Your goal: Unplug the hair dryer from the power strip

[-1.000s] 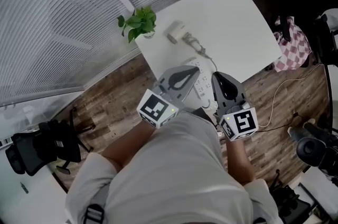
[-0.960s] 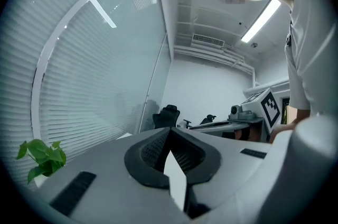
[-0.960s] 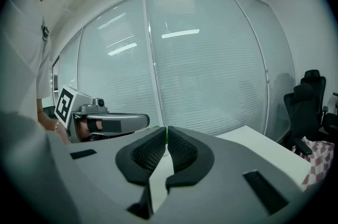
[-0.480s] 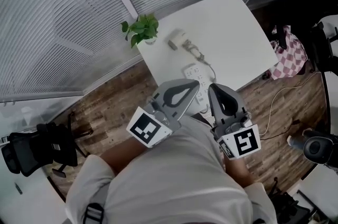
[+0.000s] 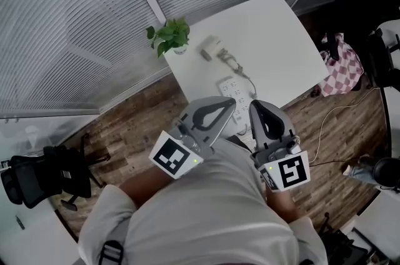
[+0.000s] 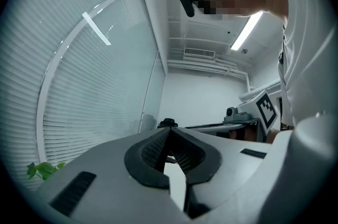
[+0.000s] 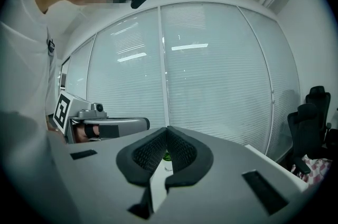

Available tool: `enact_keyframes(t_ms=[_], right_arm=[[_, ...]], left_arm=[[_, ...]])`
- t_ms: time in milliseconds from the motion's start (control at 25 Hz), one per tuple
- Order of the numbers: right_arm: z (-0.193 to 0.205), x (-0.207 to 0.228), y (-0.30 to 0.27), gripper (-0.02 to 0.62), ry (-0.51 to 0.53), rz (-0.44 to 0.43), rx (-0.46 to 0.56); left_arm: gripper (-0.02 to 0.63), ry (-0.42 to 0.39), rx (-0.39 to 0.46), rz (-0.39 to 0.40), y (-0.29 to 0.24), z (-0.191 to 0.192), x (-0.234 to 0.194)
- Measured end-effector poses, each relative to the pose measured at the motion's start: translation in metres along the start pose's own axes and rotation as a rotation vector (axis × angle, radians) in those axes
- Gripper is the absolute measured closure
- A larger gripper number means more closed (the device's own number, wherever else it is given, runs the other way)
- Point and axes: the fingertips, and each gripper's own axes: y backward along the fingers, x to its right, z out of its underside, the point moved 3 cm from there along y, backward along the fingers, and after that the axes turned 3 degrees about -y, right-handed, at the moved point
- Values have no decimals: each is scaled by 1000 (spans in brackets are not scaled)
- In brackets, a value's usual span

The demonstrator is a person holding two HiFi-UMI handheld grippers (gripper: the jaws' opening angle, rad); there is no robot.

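You hold both tools level in front of your chest, above a wooden floor (image 5: 125, 126). Your left gripper (image 5: 231, 102) is clenched. In the left gripper view its two dark pads meet at the tip with nothing between them. Your right gripper (image 5: 257, 105) is clenched too, pads together and empty. They sit side by side, near each other, with the tips toward 12 o'clock in the head view.

Past the tips stands a white table (image 5: 281, 32). The power strip (image 5: 232, 90), white, lies near the table's closest edge. In the head view it shows just beyond and between the two tips, and neither tool touches it. The hair dryer (image 5: 211, 45), also pale, lies on the table at 11 o'clock from the strip. Its cord (image 5: 234, 62) curls from it toward the strip. The plug is too small to tell whether it sits in a socket.

A small green plant (image 5: 170, 34) stands at the table's corner, at 9 o'clock from the hair dryer. Window blinds (image 5: 75, 20) fill the scene from 9 to 12 o'clock. A dark office chair (image 5: 44, 173) sits at 8 o'clock.
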Motion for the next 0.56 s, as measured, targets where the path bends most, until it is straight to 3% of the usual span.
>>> enact_keyframes(t_ms=[560], right_arm=[[-3, -3, 0, 563, 12, -11, -13]], left_arm=[[577, -12, -6, -1, 1, 1, 0]])
